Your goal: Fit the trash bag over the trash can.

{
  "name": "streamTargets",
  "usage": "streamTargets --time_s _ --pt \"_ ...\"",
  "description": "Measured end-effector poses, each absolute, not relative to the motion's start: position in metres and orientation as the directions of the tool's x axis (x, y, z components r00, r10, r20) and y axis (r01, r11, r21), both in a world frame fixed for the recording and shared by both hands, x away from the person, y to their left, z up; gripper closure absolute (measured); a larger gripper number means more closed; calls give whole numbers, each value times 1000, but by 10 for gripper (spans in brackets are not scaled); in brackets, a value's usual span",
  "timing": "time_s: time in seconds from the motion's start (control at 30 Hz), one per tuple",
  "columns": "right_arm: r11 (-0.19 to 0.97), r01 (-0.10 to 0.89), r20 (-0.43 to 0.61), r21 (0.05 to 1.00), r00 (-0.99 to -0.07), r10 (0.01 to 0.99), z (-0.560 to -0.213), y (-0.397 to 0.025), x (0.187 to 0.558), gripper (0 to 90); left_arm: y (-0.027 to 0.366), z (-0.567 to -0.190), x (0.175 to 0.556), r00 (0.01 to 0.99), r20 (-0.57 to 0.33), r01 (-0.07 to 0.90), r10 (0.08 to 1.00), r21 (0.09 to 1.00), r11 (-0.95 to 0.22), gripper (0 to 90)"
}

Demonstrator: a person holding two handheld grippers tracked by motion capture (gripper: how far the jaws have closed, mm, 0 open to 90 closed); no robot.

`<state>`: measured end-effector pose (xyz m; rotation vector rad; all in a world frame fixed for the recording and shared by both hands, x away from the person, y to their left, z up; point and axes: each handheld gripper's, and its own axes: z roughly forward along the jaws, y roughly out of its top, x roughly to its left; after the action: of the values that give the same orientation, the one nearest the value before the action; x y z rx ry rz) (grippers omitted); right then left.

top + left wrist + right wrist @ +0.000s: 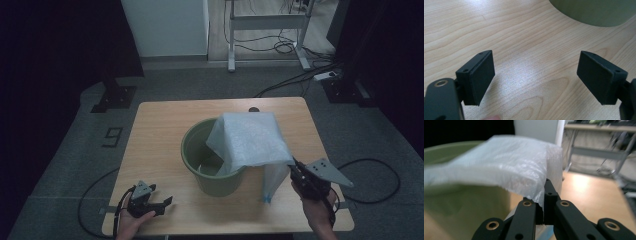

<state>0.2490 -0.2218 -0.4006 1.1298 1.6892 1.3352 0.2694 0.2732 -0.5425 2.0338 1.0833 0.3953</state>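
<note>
Holding a corner of the white plastic bag (250, 140) in my right gripper (299, 176), I see the jaws pinched tight on the thin film at the near right of the table (155, 125). In the right gripper view the bag (506, 170) rises out of the clamped jaws of the right gripper (543, 206) and spreads up and away over the green bucket (454, 202). A loose tail of the film hangs down beside the bucket's right wall towards the tabletop, with a small blue patch at its lower end.

My left gripper (162, 204) lies low at the near left corner of the table, well apart from the bucket, and its jaws stand wide apart with nothing between them. In the left gripper view the left gripper (535, 77) has bare light wood grain between its two black pads, and the bucket's (596, 12) curved green wall sits farther off at the top.

Farther in, the bucket (200, 145) stands upright near the middle of the table. The bag is draped over its right half, covering the rim there, while the left part of the opening is uncovered. A small dark disc (254, 109) lies on the table just behind the bag. Beyond the table, cables (285, 47) trail across the floor around a grey metal frame (267, 22).
</note>
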Motion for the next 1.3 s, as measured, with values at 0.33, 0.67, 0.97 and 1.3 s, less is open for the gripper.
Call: streamTargets --time_s 0.33,0.67,0.97,1.3 --pt "136 74 -95 988 -397 913 -350 -203 257 886 275 -542 269 585 -85 558 807 764 -324 146" --pt "160 13 -131 987 -508 852 -339 -163 257 886 275 -540 269 585 -84 553 807 769 -321 146" --pt "215 72 -134 974 -581 803 -367 -130 264 886 273 -530 265 585 -91 523 806 801 -290 146" --pt "239 116 -116 964 -627 771 -394 -121 264 885 267 -502 254 594 -105 461 797 857 -231 160"
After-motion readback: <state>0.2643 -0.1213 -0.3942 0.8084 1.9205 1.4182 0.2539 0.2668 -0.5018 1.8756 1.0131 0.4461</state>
